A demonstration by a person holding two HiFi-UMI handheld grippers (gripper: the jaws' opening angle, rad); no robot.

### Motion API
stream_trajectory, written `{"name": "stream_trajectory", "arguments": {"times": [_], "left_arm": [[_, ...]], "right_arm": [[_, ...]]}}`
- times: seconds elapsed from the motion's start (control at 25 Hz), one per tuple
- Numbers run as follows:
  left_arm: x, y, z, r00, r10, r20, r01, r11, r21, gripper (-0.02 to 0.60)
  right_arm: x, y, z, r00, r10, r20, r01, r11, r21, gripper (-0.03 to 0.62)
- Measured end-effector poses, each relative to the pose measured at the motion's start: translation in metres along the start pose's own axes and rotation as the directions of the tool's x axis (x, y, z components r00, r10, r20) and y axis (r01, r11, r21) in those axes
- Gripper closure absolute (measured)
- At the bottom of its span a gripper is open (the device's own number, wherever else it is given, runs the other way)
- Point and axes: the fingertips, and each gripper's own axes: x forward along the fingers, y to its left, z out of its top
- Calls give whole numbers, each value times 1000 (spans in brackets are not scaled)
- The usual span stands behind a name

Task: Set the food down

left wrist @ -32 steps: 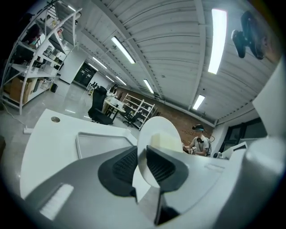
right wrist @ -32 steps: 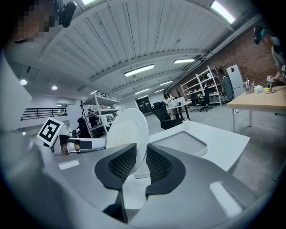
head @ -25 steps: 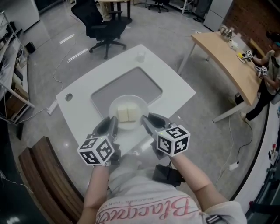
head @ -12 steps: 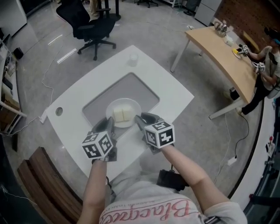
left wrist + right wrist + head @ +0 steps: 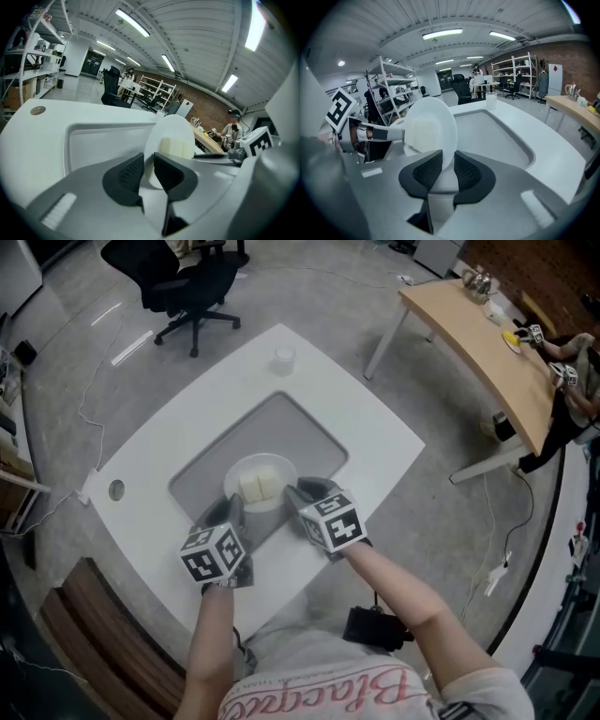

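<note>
At the table's [image 5: 375, 432] left corner we see a small round grommet [image 5: 116, 489]. Moving right, along the table's near edge, the left gripper [image 5: 231, 511] has its fingers [image 5: 126, 176] drawn in to a narrow gap, clamped on the left rim of the white plate [image 5: 246, 468]. The plate lies at the near end of the grey sunken panel [image 5: 291, 427] in the middle of the table. Two pale blocks of food [image 5: 260, 486] sit side by side on it, touching. On the plate's right rim is the right gripper [image 5: 297, 493]. Its jaws are opening, with the rim between the pads but no longer pinched. A small white cup [image 5: 283, 357] stands well apart near the table's far corner.
</note>
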Motion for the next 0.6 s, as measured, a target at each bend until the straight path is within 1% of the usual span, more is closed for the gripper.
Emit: {"name": "stream_trajectory", "arguments": {"times": [0.12,0.28,0.36,0.4,0.44,0.48,0.52,0.56,0.6], "left_arm": [[3,5,-2,1000,9,-5,-9,1000,-3,517],[6,10,-6,1000,19,-16,-20,1000,-23,514],[9,11,-6,999,27,-31,-27,1000,-15,511],[10,11,-6,999,28,-39,-28,1000,-2,511],[12,9,-5,999,28,-45,-28,1000,14,508],[14,8,-3,998,29,-49,-28,999,30,500],[17,7,-1,998,36,-53,-33,998,48,490],[19,8,1,997,48,-59,-44,997,70,495],[21,9,3,996,63,-64,-57,994,92,495]], "right_arm": [[7,-1,2,999,-18,-35,17,998,-55,502],[16,-2,2,997,-13,-81,7,998,-64,497],[20,-4,2,995,-26,-95,19,997,-72,497],[21,-7,0,994,-47,-102,38,995,-92,497],[23,-9,-1,991,-74,-107,61,990,-128,519],[24,-10,-2,989,-100,-112,80,982,-173,591],[26,-10,-4,986,-116,-121,88,973,-215,591],[27,-9,-4,984,-124,-130,89,965,-245,591],[28,-7,-4,982,-126,-138,87,961,-261,592]]}}
